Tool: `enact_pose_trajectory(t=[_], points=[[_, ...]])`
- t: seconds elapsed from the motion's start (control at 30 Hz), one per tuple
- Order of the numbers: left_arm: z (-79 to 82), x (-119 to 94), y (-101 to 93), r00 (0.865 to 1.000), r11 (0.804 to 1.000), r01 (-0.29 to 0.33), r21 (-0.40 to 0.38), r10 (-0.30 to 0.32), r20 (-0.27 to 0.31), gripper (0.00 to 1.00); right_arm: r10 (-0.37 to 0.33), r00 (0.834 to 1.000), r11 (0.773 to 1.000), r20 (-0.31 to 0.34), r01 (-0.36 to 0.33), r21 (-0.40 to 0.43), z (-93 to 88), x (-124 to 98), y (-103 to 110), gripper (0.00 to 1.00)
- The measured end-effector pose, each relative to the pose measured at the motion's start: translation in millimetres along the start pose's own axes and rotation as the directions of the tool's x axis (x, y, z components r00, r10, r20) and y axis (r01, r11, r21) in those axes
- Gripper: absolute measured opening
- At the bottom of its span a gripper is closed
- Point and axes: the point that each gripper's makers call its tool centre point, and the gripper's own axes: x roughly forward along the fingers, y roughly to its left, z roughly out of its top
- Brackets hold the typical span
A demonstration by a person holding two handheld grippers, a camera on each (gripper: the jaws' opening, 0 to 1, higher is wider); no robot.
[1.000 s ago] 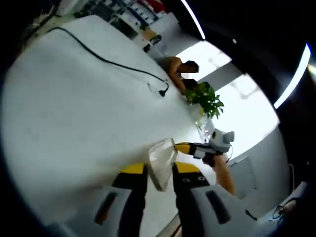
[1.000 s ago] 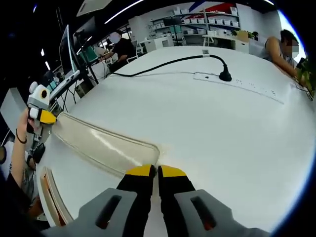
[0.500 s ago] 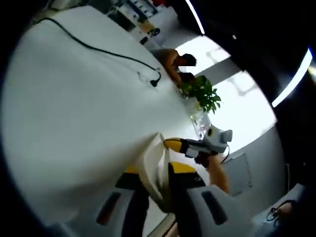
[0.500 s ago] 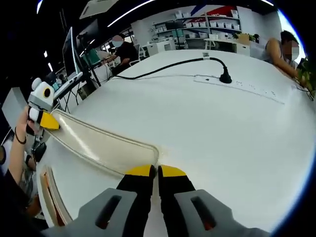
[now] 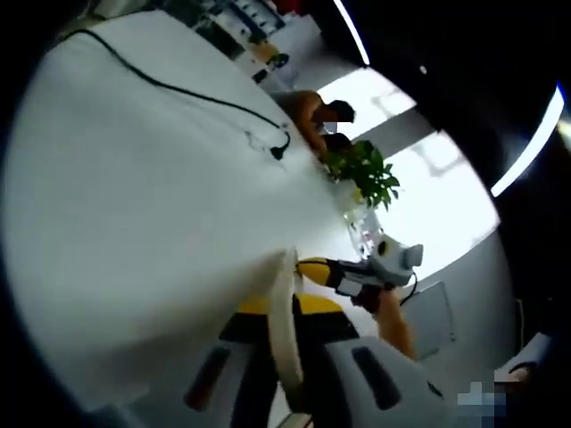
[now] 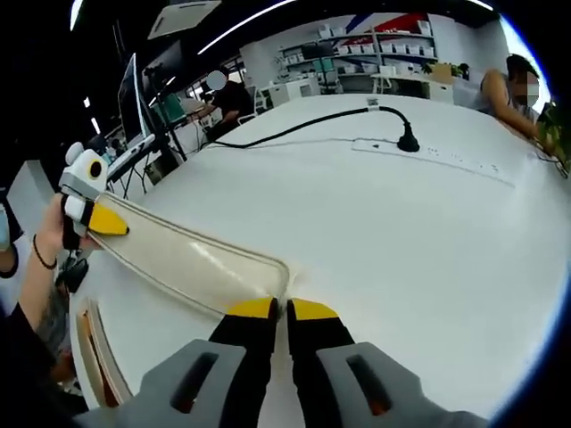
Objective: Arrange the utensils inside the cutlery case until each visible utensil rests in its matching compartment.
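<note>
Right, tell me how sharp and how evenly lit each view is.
Left gripper view: soft and smeared, the bright window blown out behind the plant, the translucent lid in the left tongs blurred. Right gripper view: sharper, evenly lit, glare streaks on the lid, table edges bowed by the fisheye.

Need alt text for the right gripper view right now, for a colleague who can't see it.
The right gripper, jaws together, pinches one corner of a clear plastic lid above a white table; the left gripper holds the far corner. A black cable crosses the table behind.
</note>
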Motion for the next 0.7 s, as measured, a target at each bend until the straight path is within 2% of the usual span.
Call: enact_pose_trajectory(t=[0.13, 0.2, 0.27, 0.4, 0.47, 0.57, 0.63, 0.7], points=[[0.0, 0, -2.4, 1.0, 0.999, 0.026, 0.036, -0.026, 0.008, 0.01, 0.017, 1.0, 0.995, 0.018, -0.015, -0.098, 1.1, -2, 1, 0.04], [-1.9, 1, -2.7, 0.999, 0.998, 0.034, 0.052, -0.034, 0.005, 0.01, -0.001, 1.0, 0.976, 0.027, 0.007, -0.218, 3.3, -3, -1, 0.05], [-1.8, 3, -3.4, 0.999, 0.996, 0.047, 0.074, -0.048, 0.01, 0.01, -0.027, 0.999, 0.96, 0.033, 0.035, -0.279, 2.4, -6, 0, 0.06], [0.5, 4, -5.8, 0.998, 0.991, 0.055, 0.121, -0.058, 0.025, 0.01, -0.004, 1.0, 0.965, 0.019, 0.008, -0.263, 2.7, -6, 0, 0.18], [2.1, 3, -9.4, 0.997, 0.975, 0.063, 0.213, -0.069, 0.022, 0.01, 0.01, 1.0, 0.963, 0.029, -0.001, -0.27, 4.4, -11, 2, 0.18], [1.5, 1, -17.7, 0.994, 0.957, 0.098, 0.274, -0.11, 0.027, 0.01, 0.014, 0.997, 0.97, 0.07, 0.003, -0.244, 15.6, -22, -6, 0.18], [0.6, -3, -23.8, 0.99, 0.936, 0.118, 0.332, -0.138, 0.037, 0.01, 0.016, 0.996, 0.968, 0.088, 0.007, -0.251, 21.1, -31, -10, 0.19], [-1.3, -6, -26.6, 0.99, 0.909, 0.112, 0.401, -0.138, 0.037, 0.01, 0.013, 0.992, 0.955, 0.126, 0.026, -0.297, 30.6, -40, -12, 0.2]])
